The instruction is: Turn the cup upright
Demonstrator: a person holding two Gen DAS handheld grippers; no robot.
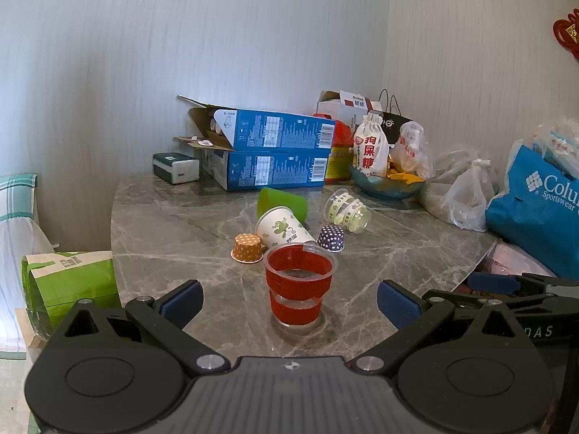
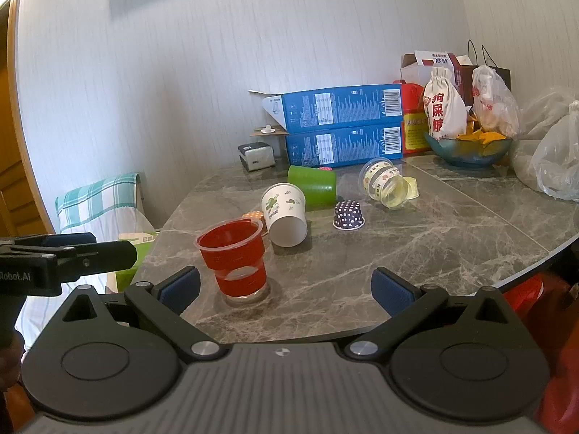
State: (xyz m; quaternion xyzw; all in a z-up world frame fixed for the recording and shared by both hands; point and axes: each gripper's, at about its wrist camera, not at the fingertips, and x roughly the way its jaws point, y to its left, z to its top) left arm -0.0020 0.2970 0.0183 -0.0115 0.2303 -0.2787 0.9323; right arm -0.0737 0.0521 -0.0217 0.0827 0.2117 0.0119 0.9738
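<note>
The left claw [image 1: 289, 303] is spread wide and grasps nothing; the red cup [image 1: 298, 285] stands between its blue pads [image 1: 181, 303], apart from both. The right claw [image 2: 286, 291] is likewise released and empty, with the red cup [image 2: 235, 260] just ahead of its left pad. That cup is mouth-up on the surface [image 1: 173, 238], near the front edge, so it looks already righted.

Behind it the paper cup [image 1: 284, 229] lies on its side, almost touching the red cup's rim in the left view. The green cup [image 1: 282, 204] lies tipped behind that, and the clear cup [image 1: 347, 209] with its printed bands lies on its side to the right. The orange cup [image 1: 247, 247] and the purple cup [image 1: 331, 238] sit mouth-down on either side of the paper cup.

The main risk, as I judge it, is the red cup: light plastic, close to the edge, and in the path of any reach toward the fallen cups. A finger brushing its rim would tip it or push it off. The paper cup may roll away under a one-sided touch, knocking the small cups, and a hard squeeze would crush its thin wall. The two claws are also close together and could collide.
</note>
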